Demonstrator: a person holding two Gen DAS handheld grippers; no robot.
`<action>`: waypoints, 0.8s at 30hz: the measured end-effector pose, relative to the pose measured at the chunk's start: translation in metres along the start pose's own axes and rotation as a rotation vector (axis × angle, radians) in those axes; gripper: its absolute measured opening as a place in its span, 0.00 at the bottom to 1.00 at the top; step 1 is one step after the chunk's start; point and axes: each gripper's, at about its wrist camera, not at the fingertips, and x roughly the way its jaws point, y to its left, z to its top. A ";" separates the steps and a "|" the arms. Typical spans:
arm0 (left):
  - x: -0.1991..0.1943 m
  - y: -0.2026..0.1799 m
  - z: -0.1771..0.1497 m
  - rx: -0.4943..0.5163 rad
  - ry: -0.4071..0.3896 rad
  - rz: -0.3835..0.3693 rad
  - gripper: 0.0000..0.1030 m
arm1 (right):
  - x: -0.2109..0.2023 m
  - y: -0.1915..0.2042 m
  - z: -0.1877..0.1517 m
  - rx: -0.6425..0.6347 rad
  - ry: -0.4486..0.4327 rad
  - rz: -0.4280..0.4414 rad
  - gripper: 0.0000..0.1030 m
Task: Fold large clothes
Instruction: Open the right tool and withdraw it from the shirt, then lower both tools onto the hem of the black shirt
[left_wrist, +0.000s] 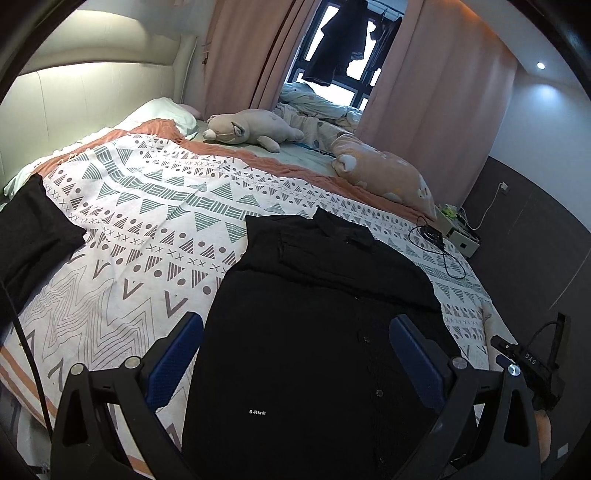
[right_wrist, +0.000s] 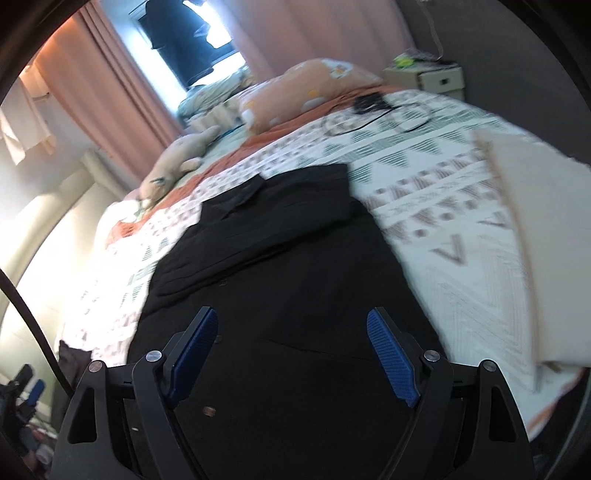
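While both claws gape: shirt (left_wrist: 317, 332) flat.

Black shirt (left_wrist: 317, 314); geometric white bedspread (left_wrist: 147, 206); pink curtains (left_wrist: 243, 55).

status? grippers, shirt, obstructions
Left gripper open, right gripper open, both empty above black shirt. Shirt flat on patterned bedspread, sleeves folded in. Black cable beside collar end, apart.

Black button-up shirt (left_wrist: 317, 332) (right_wrist: 280, 280), flat on bed, sleeves folded across chest
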 end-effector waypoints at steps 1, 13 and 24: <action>-0.005 -0.002 -0.004 0.009 -0.006 -0.002 1.00 | -0.011 -0.002 -0.004 0.000 -0.019 -0.004 0.80; -0.062 0.007 -0.051 0.028 -0.062 -0.018 1.00 | -0.106 -0.048 -0.051 0.003 -0.097 -0.032 0.80; -0.093 0.041 -0.084 -0.029 -0.031 0.024 1.00 | -0.155 -0.078 -0.070 -0.050 -0.071 -0.054 0.80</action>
